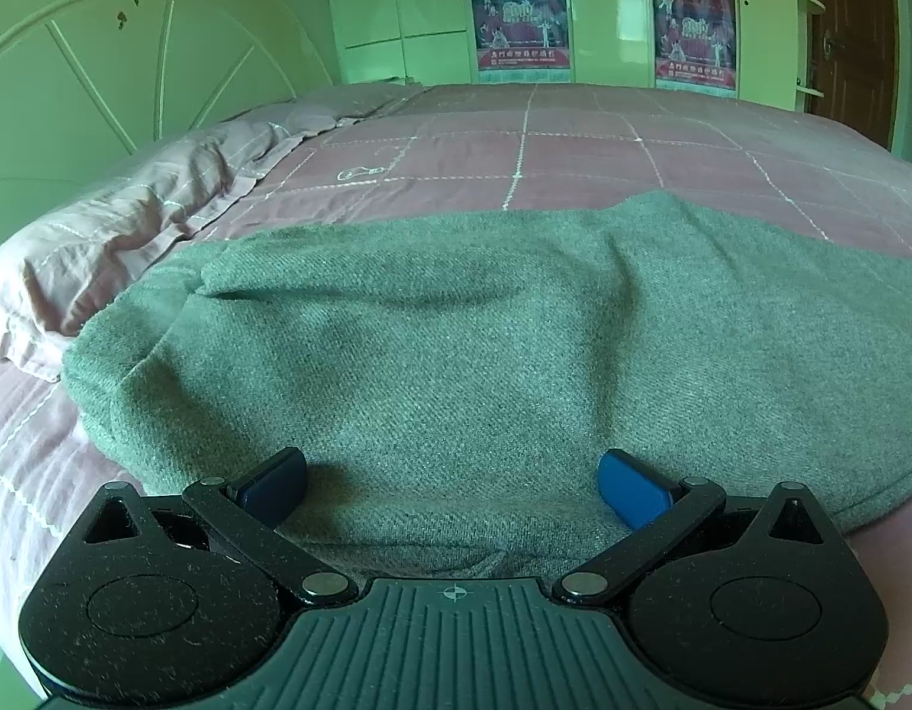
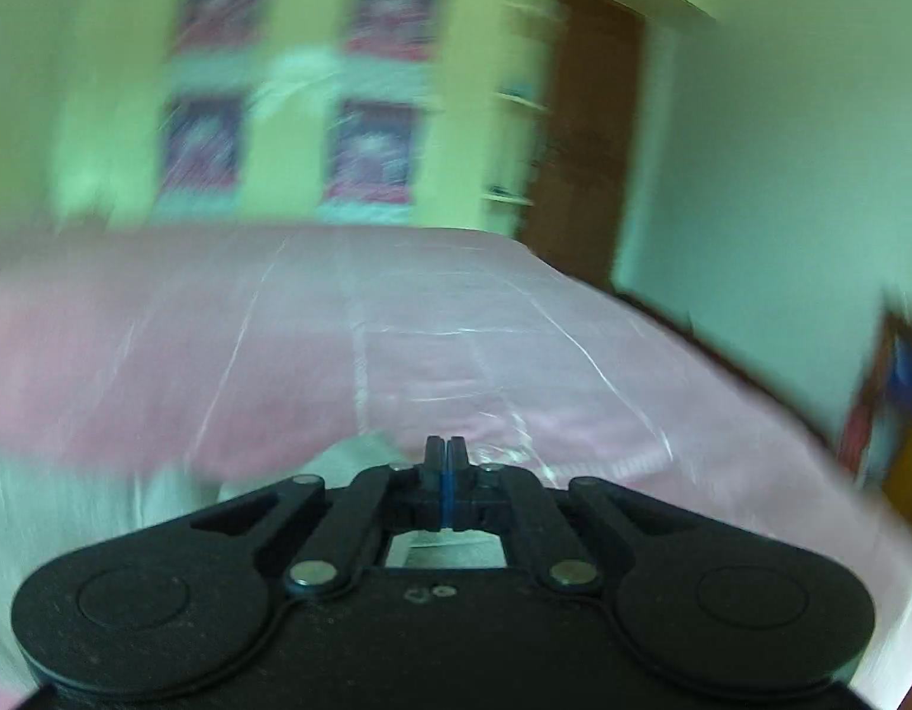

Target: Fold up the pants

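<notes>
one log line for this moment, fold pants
pants: flat on bed | left gripper: open over pants | right gripper: shut, empty

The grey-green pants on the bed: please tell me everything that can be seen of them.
The pants look like thick woven wool in a muted grey-green, with a fine diagonal weave. They lie spread flat and wide across the pink quilted bedspread, with soft shallow wrinkles and one rounded folded edge at the left, close to the pillow. No waistband or leg ends can be made out. The left gripper is right over the near edge, blue pads wide apart; whether they touch the cloth cannot be told.
</notes>
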The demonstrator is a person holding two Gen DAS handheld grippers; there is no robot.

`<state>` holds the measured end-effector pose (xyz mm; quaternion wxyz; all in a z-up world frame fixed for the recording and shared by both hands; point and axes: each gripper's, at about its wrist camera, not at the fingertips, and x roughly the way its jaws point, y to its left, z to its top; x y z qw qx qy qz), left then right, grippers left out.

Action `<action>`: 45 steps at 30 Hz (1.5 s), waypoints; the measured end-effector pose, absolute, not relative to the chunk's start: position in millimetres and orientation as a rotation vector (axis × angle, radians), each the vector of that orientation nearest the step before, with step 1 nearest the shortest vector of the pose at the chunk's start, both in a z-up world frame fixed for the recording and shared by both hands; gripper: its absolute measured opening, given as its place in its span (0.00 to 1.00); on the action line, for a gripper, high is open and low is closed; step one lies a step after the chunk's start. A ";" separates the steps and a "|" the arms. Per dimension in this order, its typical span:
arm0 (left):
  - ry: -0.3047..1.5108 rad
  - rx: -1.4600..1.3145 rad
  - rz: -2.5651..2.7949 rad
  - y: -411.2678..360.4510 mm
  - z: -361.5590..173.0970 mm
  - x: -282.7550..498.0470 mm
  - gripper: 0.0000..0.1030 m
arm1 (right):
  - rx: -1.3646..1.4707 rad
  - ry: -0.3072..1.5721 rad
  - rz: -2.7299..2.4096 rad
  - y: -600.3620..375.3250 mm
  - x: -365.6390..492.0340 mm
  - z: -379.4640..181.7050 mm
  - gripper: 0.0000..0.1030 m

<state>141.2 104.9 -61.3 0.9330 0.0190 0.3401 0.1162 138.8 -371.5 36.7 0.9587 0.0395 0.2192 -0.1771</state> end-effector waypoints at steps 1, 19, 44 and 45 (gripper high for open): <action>0.693 0.039 0.240 104.5 -61.8 140.7 1.00 | 0.184 0.443 -0.375 -390.2 129.9 34.9 0.00; 0.700 0.036 0.237 107.0 -61.5 142.1 1.00 | -0.302 0.547 -0.187 -301.3 189.2 -2.4 0.00; 0.685 0.036 0.234 106.0 -63.0 138.9 1.00 | 1.102 0.371 -0.386 -504.7 49.3 -72.2 0.14; 0.683 0.037 0.236 105.4 -63.5 138.7 1.00 | 1.133 0.349 -0.383 -509.3 43.6 -72.8 0.14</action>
